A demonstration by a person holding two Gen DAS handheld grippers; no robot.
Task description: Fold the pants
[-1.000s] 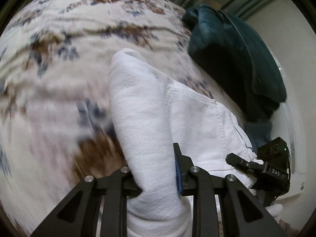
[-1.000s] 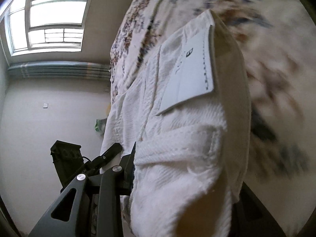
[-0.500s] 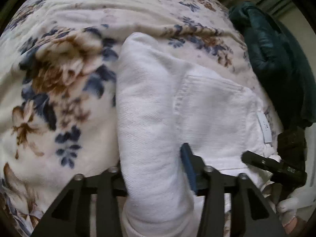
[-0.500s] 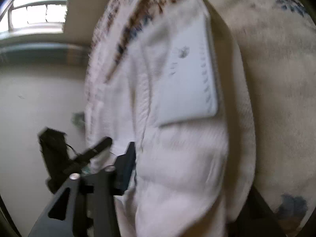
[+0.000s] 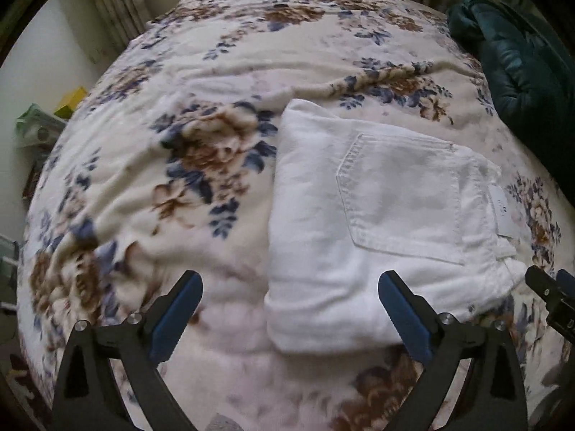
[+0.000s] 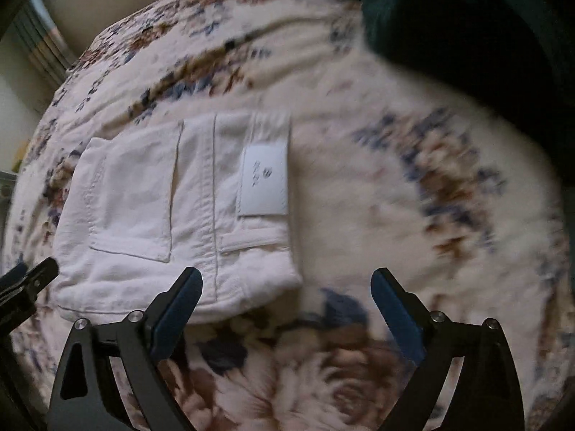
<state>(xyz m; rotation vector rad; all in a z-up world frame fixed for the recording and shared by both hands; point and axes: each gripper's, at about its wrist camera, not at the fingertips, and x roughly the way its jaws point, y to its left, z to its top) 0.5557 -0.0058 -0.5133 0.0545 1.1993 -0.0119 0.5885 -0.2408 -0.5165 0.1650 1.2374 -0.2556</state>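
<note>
- The white pants (image 5: 366, 222) lie folded into a compact rectangle on the floral blanket (image 5: 179, 165), back pocket up.
- The left gripper (image 5: 287, 309) points steeply down, jaws opening, pads off the cloth.
- The right gripper (image 6: 285, 305) tilts down likewise, jaws opening, gripping nothing.

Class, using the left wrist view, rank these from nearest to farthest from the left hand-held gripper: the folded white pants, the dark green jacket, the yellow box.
1. Folded white pants: just ahead of the left hand-held gripper, toward its right finger.
2. and 3. Dark green jacket, far right at the bed's edge, and yellow box, far left beside the bed: too close to call.
</note>
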